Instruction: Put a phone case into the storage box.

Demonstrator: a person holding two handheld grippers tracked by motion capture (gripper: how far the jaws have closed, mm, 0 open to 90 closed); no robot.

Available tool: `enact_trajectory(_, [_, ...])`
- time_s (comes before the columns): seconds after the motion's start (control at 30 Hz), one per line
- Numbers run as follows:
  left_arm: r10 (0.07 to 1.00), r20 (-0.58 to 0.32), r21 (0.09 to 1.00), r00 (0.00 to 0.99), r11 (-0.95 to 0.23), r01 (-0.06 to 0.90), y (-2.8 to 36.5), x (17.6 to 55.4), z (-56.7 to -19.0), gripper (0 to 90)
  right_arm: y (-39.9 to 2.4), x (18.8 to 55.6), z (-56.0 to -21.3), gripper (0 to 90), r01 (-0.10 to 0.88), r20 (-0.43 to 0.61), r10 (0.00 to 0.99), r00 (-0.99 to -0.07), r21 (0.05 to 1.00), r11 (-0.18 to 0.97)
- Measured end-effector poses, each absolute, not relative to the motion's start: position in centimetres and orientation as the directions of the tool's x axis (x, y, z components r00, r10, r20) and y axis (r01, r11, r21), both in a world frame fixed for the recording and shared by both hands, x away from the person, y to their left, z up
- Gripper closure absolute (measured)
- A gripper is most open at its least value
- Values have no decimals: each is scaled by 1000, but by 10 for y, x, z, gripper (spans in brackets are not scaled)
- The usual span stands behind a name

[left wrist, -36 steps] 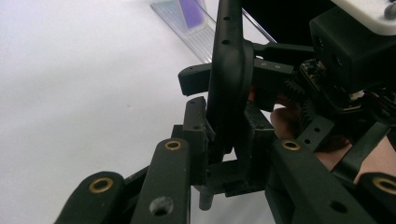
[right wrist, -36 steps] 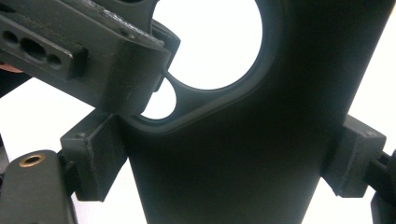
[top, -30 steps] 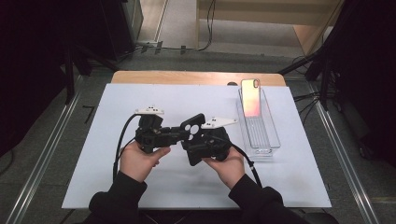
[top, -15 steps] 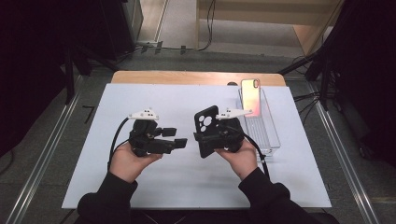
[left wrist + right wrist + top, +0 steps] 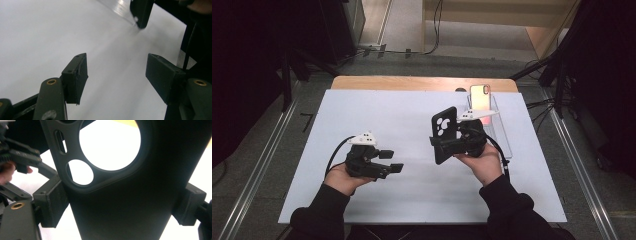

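Note:
A black phone case (image 5: 443,129) with camera cut-outs stands upright above the white mat, my right gripper (image 5: 451,144) shut on its lower part. In the right gripper view the case (image 5: 140,195) sits between both pads (image 5: 51,203), which press on its edges. My left gripper (image 5: 391,161) hovers low over the mat to the left, apart from the case. Its jaws have just been opening and stand open with nothing between them (image 5: 117,75). The case's lower end (image 5: 141,12) shows farther off in the left gripper view.
A clear tray (image 5: 501,135) lies at the mat's right side, just behind my right hand. A phone (image 5: 479,97) with a pinkish back stands upright at its far end. The white mat (image 5: 377,115) covers a wooden table.
Both grippers were together on the case at mid-table. The left gripper has let go and moved left and down. The right one has carried the case to the right and raised it upright.

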State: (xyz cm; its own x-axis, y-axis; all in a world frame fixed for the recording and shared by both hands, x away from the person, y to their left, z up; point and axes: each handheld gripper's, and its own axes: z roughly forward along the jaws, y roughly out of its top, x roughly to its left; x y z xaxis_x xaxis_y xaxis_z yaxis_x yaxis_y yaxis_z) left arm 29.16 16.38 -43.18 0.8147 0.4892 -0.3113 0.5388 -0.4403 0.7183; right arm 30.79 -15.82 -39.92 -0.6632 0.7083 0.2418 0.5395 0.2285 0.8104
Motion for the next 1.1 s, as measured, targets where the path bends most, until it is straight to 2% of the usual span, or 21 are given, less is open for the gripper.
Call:
enact_trajectory(0.4, [520, -289, 681, 804, -478, 554, 182, 283, -452, 341, -189, 316, -379, 128, 532, 222, 755, -617, 824, 192])
enact_trajectory(0.83, [570, -305, 670, 763, -441, 597, 196, 275, -456, 341, -237, 336, -366, 129, 557, 256, 834, -489, 828, 72])
enact_trajectory(1.1, [600, -308, 676, 739, -409, 613, 206, 272, -456, 340, -253, 348, -366, 128, 562, 228, 893, -388, 826, 33])
